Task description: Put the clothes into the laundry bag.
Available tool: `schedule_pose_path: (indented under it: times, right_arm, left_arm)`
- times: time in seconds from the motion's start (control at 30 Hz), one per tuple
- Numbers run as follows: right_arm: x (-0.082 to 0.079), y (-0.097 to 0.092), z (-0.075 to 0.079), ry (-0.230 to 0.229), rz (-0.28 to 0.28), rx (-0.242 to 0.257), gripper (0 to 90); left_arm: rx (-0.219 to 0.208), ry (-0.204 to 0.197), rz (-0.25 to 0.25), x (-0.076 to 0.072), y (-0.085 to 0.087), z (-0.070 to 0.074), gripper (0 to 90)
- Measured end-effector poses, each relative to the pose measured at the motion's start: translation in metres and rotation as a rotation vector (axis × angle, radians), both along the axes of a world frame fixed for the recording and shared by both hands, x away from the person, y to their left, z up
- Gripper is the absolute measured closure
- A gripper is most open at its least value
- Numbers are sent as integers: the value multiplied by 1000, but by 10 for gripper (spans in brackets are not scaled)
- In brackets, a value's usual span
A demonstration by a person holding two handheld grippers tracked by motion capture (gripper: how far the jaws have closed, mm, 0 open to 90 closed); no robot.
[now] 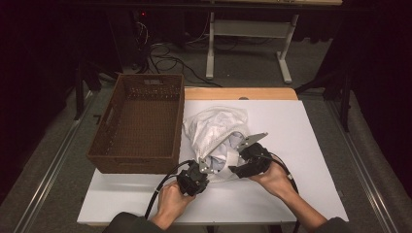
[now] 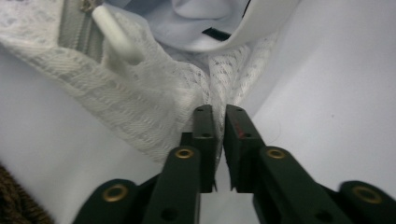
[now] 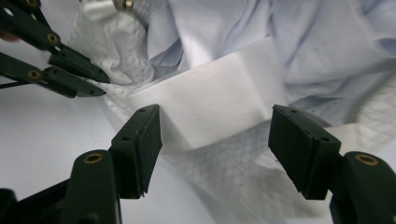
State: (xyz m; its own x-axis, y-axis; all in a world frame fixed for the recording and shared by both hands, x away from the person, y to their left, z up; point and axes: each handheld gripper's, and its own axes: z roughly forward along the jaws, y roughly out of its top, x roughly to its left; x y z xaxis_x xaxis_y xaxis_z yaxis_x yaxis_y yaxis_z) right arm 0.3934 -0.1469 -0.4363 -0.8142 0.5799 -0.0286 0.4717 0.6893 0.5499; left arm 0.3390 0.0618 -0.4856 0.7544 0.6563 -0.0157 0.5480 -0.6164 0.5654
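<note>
Nearest the person, the left hand [image 1: 171, 201] holds the left gripper [image 1: 203, 167] at the front of the white board [image 1: 311, 145]. In the left gripper view its jaws stand nearly together, pinching the lace edge of the mesh bag [image 2: 140, 107] at their tips; a thin gap remains between the pads. The bag's zipper pull [image 2: 114, 35] lies just beyond, at upper left of that view.

The right hand [image 1: 276, 178] holds the right gripper [image 1: 243, 167] beside the left one. In the right gripper view its jaws stand wide apart with nothing pressed between them. A folded white cloth [image 3: 219, 100] lies just ahead of the pads, poking from the bag's mouth, and does not touch either pad. The left gripper's jaws show in the upper left of that view, closed on the bag's rim.

The mesh bag [image 1: 216, 128] lies near the middle of the board, its mouth toward the person, with pale clothing [image 3: 327, 51] inside it.

To the left, touching the board's edge, stands a brown wicker basket [image 1: 111, 141]. Beyond the table are the floor [image 1: 252, 73], cables [image 1: 167, 60] and a table frame [image 1: 210, 48].
</note>
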Motion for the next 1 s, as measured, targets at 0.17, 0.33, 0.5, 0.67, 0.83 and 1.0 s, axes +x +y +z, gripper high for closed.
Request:
schedule_pose_path:
  times: [0.17,0.33,0.5,0.67,0.83,1.0]
  right_arm:
    - [9,19,-15,16,13,-34,331]
    - [15,27,-20,22,23,-48,338]
    - [18,31,-25,45,24,-59,396]
    - [24,33,-33,64,27,-67,636]
    - [27,38,-31,37,54,-67,817]
    - [30,44,-20,-34,26,-35,832]
  left_arm:
    - [-5,-25,5,0,-5,5,637]
    - [34,5,6,10,-14,-4,598]
    - [45,19,11,16,-19,-11,610]
    - [24,11,1,15,-19,-13,720]
    - [27,8,5,17,-15,-12,870]
    - [-9,-11,-52,6,-18,-5,890]
